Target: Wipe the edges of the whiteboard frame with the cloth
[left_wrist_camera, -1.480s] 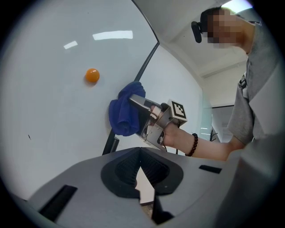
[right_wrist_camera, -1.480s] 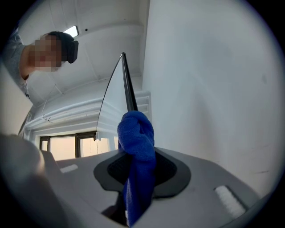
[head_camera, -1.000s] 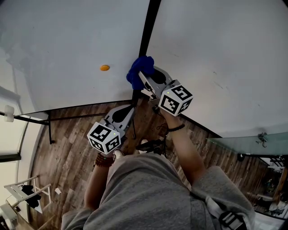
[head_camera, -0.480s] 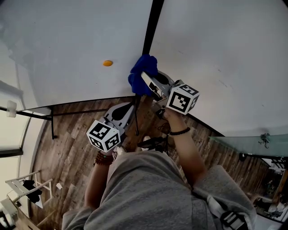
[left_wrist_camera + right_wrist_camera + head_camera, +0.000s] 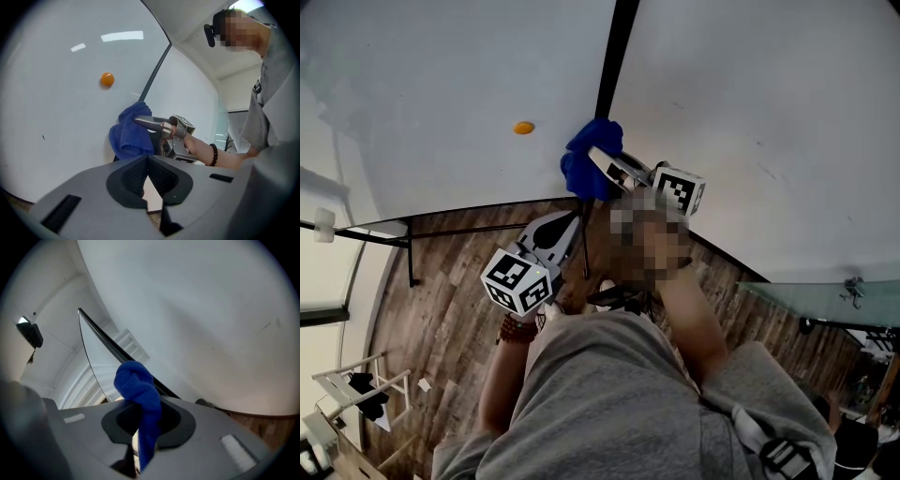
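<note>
A blue cloth (image 5: 584, 161) is bunched against the black frame strip (image 5: 615, 52) that runs between two white board panels. My right gripper (image 5: 600, 157) is shut on the cloth and holds it at the strip's lower end. In the right gripper view the cloth (image 5: 139, 384) hangs out between the jaws of that gripper (image 5: 144, 409), next to the frame strip (image 5: 101, 336). My left gripper (image 5: 574, 218) hangs lower, away from the board, shut and empty. The left gripper view shows its tips (image 5: 147, 157) touching, with the cloth (image 5: 130, 135) and right gripper (image 5: 151, 123) beyond.
An orange round magnet (image 5: 522, 127) sticks to the left panel, left of the cloth. Below the board lie a wooden floor (image 5: 450, 309) and black stand legs (image 5: 405, 249). A glass tabletop (image 5: 811, 298) is at the right, a white chair (image 5: 347, 394) at the lower left.
My right gripper has turned at the wrist while the cloth stays pressed at the frame strip. The left gripper has hardly moved.
</note>
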Demonstrator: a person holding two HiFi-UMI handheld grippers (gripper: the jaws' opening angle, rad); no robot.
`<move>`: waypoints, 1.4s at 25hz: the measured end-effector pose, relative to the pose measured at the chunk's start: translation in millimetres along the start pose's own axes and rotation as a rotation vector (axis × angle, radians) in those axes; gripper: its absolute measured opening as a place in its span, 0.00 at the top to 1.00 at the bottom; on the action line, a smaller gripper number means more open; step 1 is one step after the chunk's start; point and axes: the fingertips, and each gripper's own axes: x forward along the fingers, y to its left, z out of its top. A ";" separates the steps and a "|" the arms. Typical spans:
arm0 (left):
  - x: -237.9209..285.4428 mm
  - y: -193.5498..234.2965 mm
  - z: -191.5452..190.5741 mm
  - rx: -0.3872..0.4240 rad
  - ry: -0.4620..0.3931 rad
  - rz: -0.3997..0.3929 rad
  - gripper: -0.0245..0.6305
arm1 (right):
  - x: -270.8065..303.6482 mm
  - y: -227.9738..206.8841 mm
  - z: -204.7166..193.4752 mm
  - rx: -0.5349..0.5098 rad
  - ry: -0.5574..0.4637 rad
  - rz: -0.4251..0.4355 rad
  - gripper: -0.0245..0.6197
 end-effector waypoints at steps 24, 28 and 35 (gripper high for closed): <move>0.3 10.8 -2.6 -0.005 0.010 0.019 0.95 | 0.6 -32.4 -24.9 0.063 0.068 -0.050 0.86; 1.1 11.0 -3.4 -0.006 0.013 0.019 0.95 | -0.6 -32.8 -24.9 0.062 0.070 -0.048 0.87; 5.4 11.5 -6.1 -0.011 0.017 0.016 0.95 | -1.3 -34.7 -27.4 0.089 0.079 -0.060 0.87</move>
